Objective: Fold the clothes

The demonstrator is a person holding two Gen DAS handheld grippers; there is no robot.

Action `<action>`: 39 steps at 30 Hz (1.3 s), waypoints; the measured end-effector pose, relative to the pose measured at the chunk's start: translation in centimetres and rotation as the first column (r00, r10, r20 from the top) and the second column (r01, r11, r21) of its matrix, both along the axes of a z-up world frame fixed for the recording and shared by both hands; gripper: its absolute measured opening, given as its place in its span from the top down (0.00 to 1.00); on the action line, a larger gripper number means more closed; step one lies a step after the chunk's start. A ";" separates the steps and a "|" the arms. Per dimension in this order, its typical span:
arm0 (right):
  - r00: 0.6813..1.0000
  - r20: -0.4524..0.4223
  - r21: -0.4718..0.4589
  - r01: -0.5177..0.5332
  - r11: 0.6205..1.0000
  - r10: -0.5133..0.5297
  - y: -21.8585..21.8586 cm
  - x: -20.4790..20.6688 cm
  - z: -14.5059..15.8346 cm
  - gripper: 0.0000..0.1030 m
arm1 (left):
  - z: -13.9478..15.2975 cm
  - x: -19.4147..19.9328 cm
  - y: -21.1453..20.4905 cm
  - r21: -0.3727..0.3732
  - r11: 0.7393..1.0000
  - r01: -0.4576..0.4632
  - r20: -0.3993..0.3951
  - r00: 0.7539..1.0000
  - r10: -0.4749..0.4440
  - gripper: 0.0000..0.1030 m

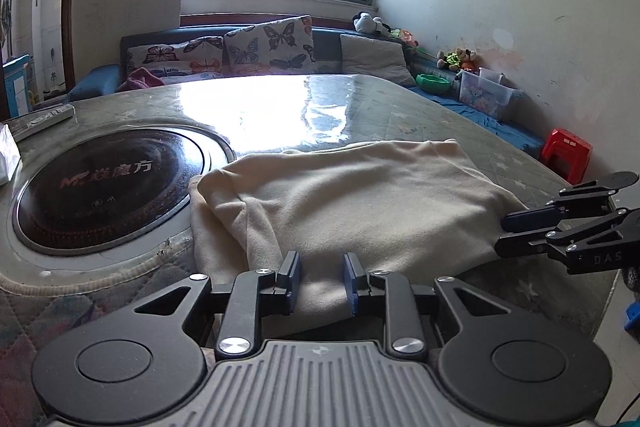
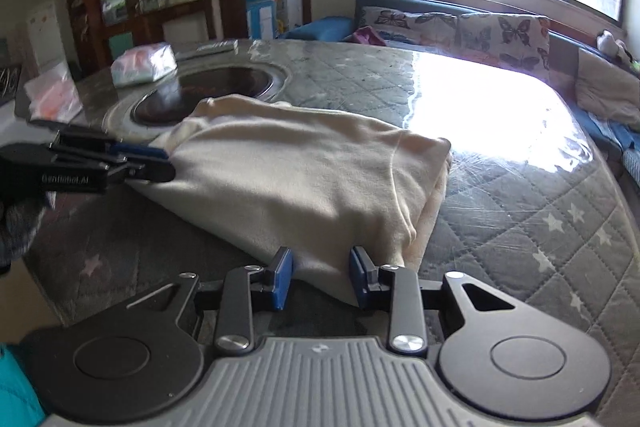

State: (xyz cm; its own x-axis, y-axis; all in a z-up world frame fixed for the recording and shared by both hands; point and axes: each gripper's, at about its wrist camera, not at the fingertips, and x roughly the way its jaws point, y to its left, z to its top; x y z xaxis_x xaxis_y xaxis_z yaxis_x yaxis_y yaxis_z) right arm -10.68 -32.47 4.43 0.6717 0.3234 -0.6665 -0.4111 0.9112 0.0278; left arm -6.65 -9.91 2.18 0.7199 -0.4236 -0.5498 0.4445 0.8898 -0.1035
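Though already folded into a thick rectangle on the quilted grey table (image 2: 520, 227), the cream fleece garment (image 1: 352, 195) looks nearly done; left gripper (image 1: 321, 281) and right gripper (image 2: 320, 277) both released at its near edge.

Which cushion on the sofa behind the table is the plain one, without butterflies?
The grey cushion at the right end, below the plush toy. The two cushions left of it carry butterfly prints.

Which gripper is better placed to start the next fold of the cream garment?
Likely either: the left gripper and right gripper each sit open at the near edge of the cream garment. The right sits by a corner, so slightly favoured.
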 end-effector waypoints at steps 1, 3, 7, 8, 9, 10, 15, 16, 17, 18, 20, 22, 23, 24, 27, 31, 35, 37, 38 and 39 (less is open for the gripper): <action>1.000 0.004 0.004 -0.010 1.000 0.010 0.0 -0.1 0.4 0.70 | 0.2 0.2 0.0 0.000 1.000 0.000 0.005 1.000 0.000 0.75; 1.000 0.020 0.028 -0.020 0.999 0.019 -0.1 -0.1 1.3 0.70 | 0.6 0.5 0.1 0.000 1.000 -0.001 0.014 1.000 0.001 0.74; 0.998 0.070 0.095 -0.012 0.995 0.006 -0.4 1.1 3.1 0.69 | 1.4 1.1 0.3 -0.001 1.000 -0.003 0.032 0.999 0.003 0.74; 0.997 0.076 0.102 -0.007 0.995 -0.001 -0.4 1.8 3.2 0.69 | 1.6 1.3 0.4 -0.001 1.000 -0.003 0.036 0.999 0.003 0.74; 0.997 0.081 0.109 -0.001 0.994 -0.008 -0.3 2.5 3.2 0.69 | 1.8 1.5 0.4 -0.001 1.000 -0.003 0.041 0.999 0.003 0.74; 0.997 0.081 0.113 0.006 0.994 -0.015 -0.3 3.2 3.0 0.69 | 1.6 2.0 0.5 -0.003 1.000 -0.013 0.030 0.999 0.013 0.74; 0.997 0.057 0.099 0.039 0.994 -0.045 -0.3 6.6 1.6 0.69 | 0.0 3.8 1.0 0.026 0.998 -0.053 -0.019 0.998 0.054 0.74; 0.997 0.048 0.089 0.052 0.995 -0.057 -0.5 7.1 1.1 0.69 | -0.2 4.0 1.3 0.033 0.998 -0.060 -0.026 0.998 0.061 0.74; 0.997 0.037 0.084 0.068 0.994 -0.071 -0.8 7.5 0.8 0.69 | -0.4 4.2 1.5 0.033 0.997 -0.066 -0.033 0.997 0.067 0.74; 0.996 0.028 0.081 0.082 0.993 -0.085 -1.1 7.8 0.5 0.69 | -0.3 4.2 1.8 0.025 0.997 -0.067 -0.038 0.997 0.068 0.74; 0.995 0.022 0.084 0.100 0.991 -0.102 -1.6 8.0 0.4 0.69 | 0.0 4.3 2.1 0.016 0.998 -0.066 -0.042 0.997 0.067 0.74; 0.994 0.034 0.093 0.102 0.990 -0.105 -1.9 8.2 0.9 0.69 | 0.3 4.6 2.1 0.021 0.998 -0.066 -0.036 0.997 0.066 0.74; 0.993 0.044 0.096 0.104 0.990 -0.108 -1.9 8.4 1.2 0.69 | 0.5 4.9 1.9 0.021 0.998 -0.064 -0.034 0.997 0.064 0.74; 0.993 0.046 0.101 0.107 0.989 -0.112 -1.9 8.7 1.3 0.69 | 0.7 5.2 1.6 0.020 0.998 -0.061 -0.033 0.998 0.062 0.74; 0.991 0.046 0.111 0.118 0.987 -0.123 -1.8 9.7 1.5 0.69 | 1.2 6.3 0.5 0.037 0.998 -0.055 -0.026 0.998 0.056 0.74; 0.988 -0.012 0.091 0.151 0.984 -0.151 -1.6 11.7 -0.3 0.69 | 0.9 8.4 -0.7 0.047 0.997 -0.058 -0.048 0.997 0.060 0.74; 0.988 -0.005 0.092 0.154 0.984 -0.154 -1.6 11.5 -0.5 0.69 | 0.6 9.8 -1.0 0.052 0.996 -0.068 -0.058 0.996 0.071 0.74; 0.988 -0.005 0.088 0.152 0.984 -0.152 -1.6 11.7 -0.5 0.69 | 0.5 10.3 -1.4 0.063 0.996 -0.070 -0.054 0.996 0.073 0.74; 0.988 -0.007 0.087 0.153 0.984 -0.153 -1.7 11.7 -0.6 0.69 | 0.5 10.5 -1.5 0.070 0.995 -0.071 -0.051 0.996 0.075 0.74; 0.988 -0.011 0.091 0.157 0.983 -0.157 -1.7 11.9 -0.7 0.69 | 0.3 10.8 -1.6 0.073 0.995 -0.075 -0.055 0.995 0.079 0.74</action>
